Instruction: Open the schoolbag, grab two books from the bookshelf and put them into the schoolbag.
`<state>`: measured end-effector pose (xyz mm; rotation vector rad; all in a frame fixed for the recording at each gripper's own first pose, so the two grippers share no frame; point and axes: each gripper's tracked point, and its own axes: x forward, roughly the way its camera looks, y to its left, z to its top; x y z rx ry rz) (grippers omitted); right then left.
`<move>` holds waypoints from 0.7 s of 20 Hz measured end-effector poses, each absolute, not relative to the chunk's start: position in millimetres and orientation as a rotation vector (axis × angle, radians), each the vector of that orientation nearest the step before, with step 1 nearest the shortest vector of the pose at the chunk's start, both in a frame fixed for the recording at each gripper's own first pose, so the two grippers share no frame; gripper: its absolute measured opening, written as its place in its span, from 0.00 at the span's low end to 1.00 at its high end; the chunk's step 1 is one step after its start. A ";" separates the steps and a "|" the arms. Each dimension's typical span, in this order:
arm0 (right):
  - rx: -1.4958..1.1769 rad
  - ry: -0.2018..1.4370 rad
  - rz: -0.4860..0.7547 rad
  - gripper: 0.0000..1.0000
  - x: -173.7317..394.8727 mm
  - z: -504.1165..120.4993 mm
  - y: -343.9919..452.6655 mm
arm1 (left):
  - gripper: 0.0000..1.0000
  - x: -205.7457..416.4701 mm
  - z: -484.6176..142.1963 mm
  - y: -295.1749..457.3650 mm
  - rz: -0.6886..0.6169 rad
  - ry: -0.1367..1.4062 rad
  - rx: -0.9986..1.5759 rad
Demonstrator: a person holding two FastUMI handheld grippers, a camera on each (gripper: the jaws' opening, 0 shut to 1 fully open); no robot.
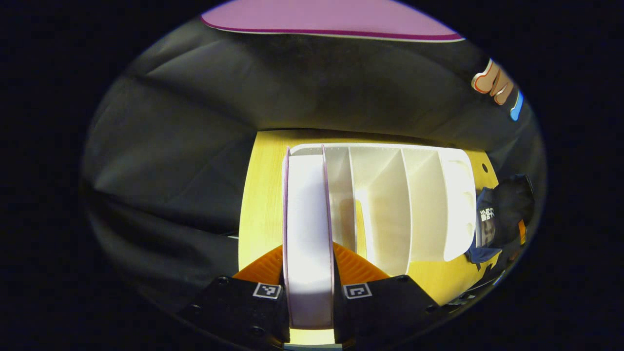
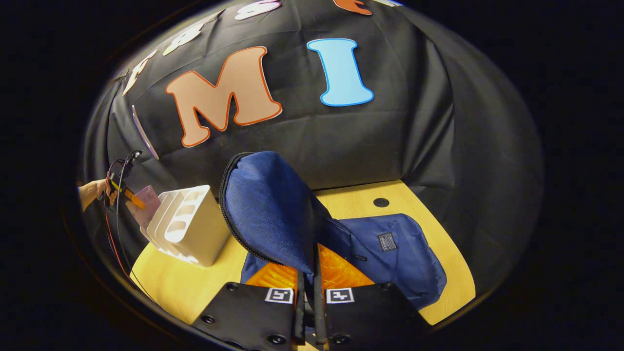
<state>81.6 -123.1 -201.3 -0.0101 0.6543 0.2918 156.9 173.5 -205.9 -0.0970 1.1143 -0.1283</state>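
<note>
The left gripper (image 1: pixel 310 292) clamps a pink-covered book (image 1: pixel 308 229) at the end of the white bookshelf (image 1: pixel 419 204), whose other dividers stand beside it. The right gripper (image 2: pixel 308 297) pinches the schoolbag (image 2: pixel 390 253) flap (image 2: pixel 268 209) upright, just beside the bookshelf on the yellow worktop (image 2: pixel 170 282).

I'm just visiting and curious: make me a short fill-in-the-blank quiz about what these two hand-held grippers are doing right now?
1. The left hand-held gripper is shut on a ____.
2. The right hand-held gripper holds up the flap of the blue ____.
3. The white bookshelf stands on a ____ table.

Missing words: book; schoolbag; yellow
</note>
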 end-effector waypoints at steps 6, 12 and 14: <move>-0.007 0.654 0.296 0.07 82.1 -200.7 -122.2 | 0.31 152.6 -176.8 179.7 -0.132 1.074 -0.090; -0.010 0.655 0.297 0.07 82.6 -199.7 -122.2 | 0.31 147.3 -131.1 190.8 -0.134 0.999 -0.135; -0.011 0.655 0.298 0.07 83.1 -199.6 -121.7 | 0.31 146.3 -120.3 199.5 -0.121 0.969 -0.154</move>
